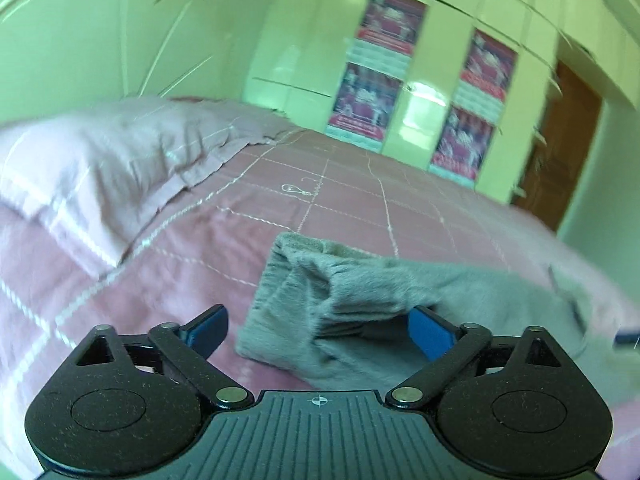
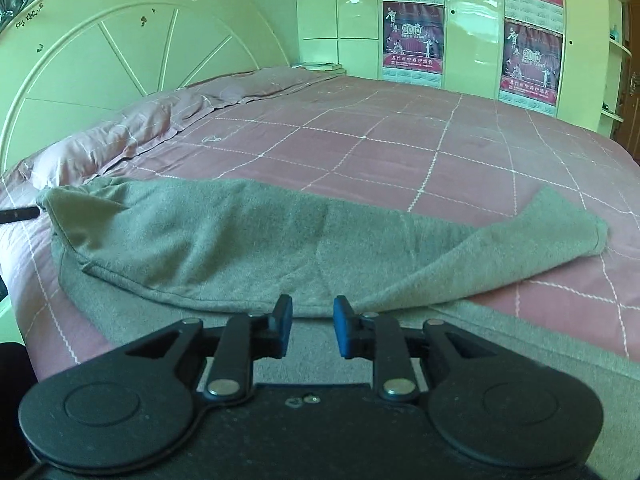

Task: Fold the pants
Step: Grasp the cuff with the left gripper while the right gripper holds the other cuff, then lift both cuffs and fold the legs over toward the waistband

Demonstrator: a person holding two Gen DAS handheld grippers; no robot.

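Observation:
Grey fleece pants (image 2: 248, 244) lie across the near part of a pink quilted bed, one leg end lifted and curled at the right (image 2: 568, 224). In the left wrist view the waistband end (image 1: 320, 292) is bunched and raised in front of my left gripper (image 1: 320, 328). That gripper is wide open, its right blue pad (image 1: 430, 332) touching or under the cloth, its left pad over bare bedspread. My right gripper (image 2: 312, 320) is partly open, with a gap between its blue pads, at the pants' near edge; nothing is pinched.
The pink checked bedspread (image 2: 400, 148) stretches away. Pink pillows (image 1: 100, 176) lie at the left by the white headboard (image 2: 120, 40). Glossy wardrobes with red calendars (image 2: 412, 32) stand behind. A brown door (image 1: 560, 148) is at the far right.

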